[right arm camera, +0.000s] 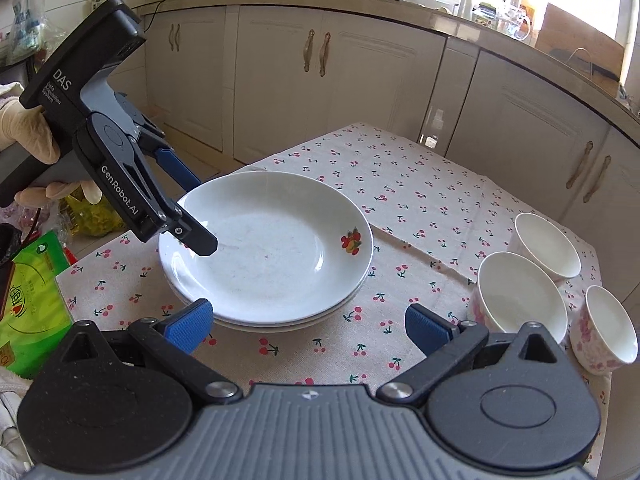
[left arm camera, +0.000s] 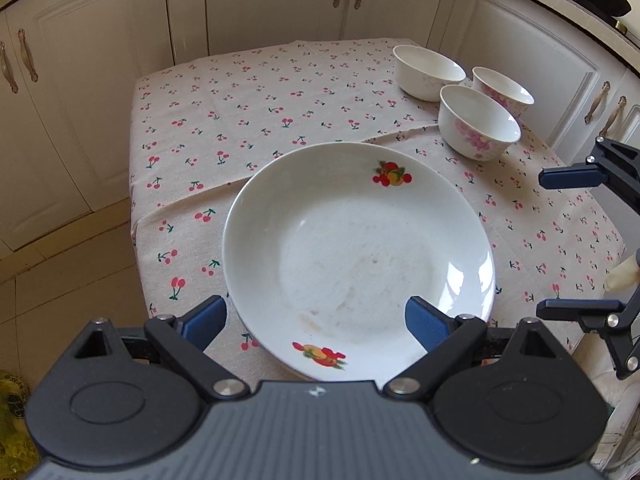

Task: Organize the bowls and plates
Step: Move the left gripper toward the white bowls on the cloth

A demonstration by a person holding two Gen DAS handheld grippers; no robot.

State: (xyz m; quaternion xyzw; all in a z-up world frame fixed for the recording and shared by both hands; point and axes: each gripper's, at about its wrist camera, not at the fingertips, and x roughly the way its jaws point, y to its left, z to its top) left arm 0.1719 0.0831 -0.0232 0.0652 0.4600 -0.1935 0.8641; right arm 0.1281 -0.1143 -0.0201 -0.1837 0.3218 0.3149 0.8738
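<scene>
plates (right arm camera: 272, 256) under open left tool (right arm camera: 192, 216)

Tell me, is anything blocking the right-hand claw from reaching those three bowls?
Nothing visible does. The right gripper is open, and only bare tablecloth lies between it and the three bowls, which stand apart from the stacked plates.

Around you: a cherry-print tablecloth (left arm camera: 280, 112) over the table; cream cabinet doors (right arm camera: 276, 80) with bronze handles (right arm camera: 325, 54); a stone countertop (right arm camera: 360, 0) crowded with bottles and jars; a green packet (right arm camera: 32, 300) at your left; a tiled floor (left arm camera: 60, 300).
</scene>
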